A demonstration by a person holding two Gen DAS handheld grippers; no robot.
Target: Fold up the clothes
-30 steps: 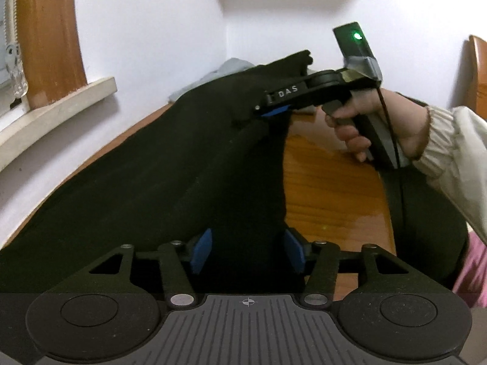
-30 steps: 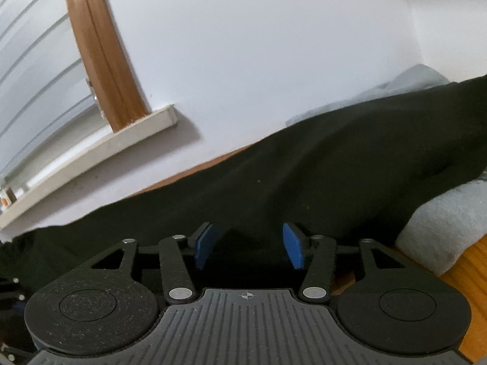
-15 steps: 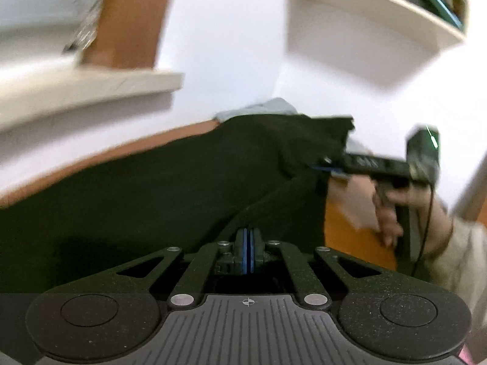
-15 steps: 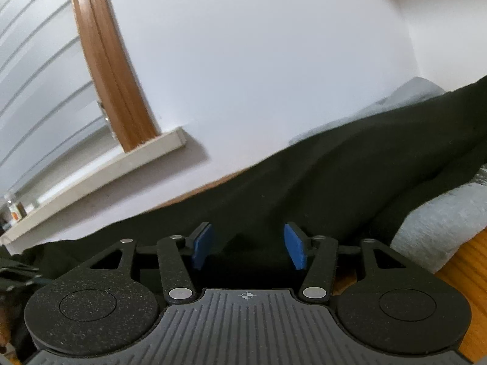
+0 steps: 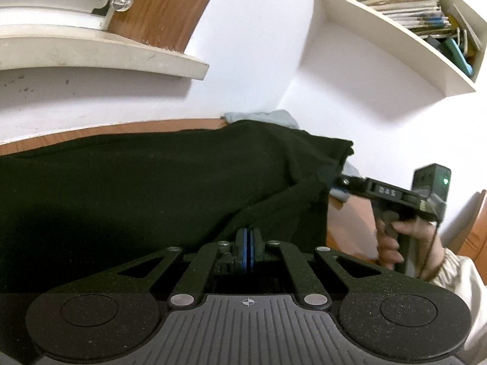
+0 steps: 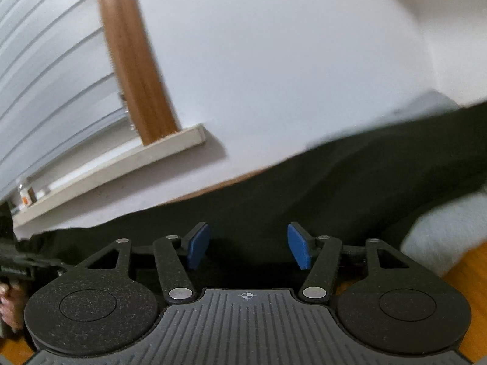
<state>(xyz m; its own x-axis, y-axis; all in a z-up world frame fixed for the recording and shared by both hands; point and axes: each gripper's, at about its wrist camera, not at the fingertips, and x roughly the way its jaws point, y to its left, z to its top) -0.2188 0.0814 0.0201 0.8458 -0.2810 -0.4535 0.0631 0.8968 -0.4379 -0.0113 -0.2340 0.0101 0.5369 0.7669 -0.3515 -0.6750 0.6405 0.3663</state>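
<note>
White wall backs the scene, with a window sill (image 5: 100,54) at ten o'clock in the left wrist view and a bookshelf (image 5: 404,27) at two o'clock. Below them a wooden desk (image 5: 350,222) carries the black garment (image 5: 152,188), which spreads from nine o'clock across the middle, partly lying over a pale grey cloth (image 5: 264,115).

At six o'clock the left tool (image 5: 247,251) is clenched, its blue pads pressed flat together at the near hem of the black cloth; whether fabric is pinched between them I cannot tell, since the pads show no visible gap. Toward three o'clock the right tool (image 5: 334,182), carried by a hand (image 5: 404,246), sits at the garment's far corner. Its own view shows the right tool (image 6: 248,246) with jaws parting, pads well apart, dark cloth lying between them but not pressed.

My reading: the fold is at a re-grip stage, the corner on the right being let go. Next, the right tool likely needs a fresh hold on an edge, and the left's hold on the hem needs confirming, so both can lift and lay the cloth over itself evenly.
</note>
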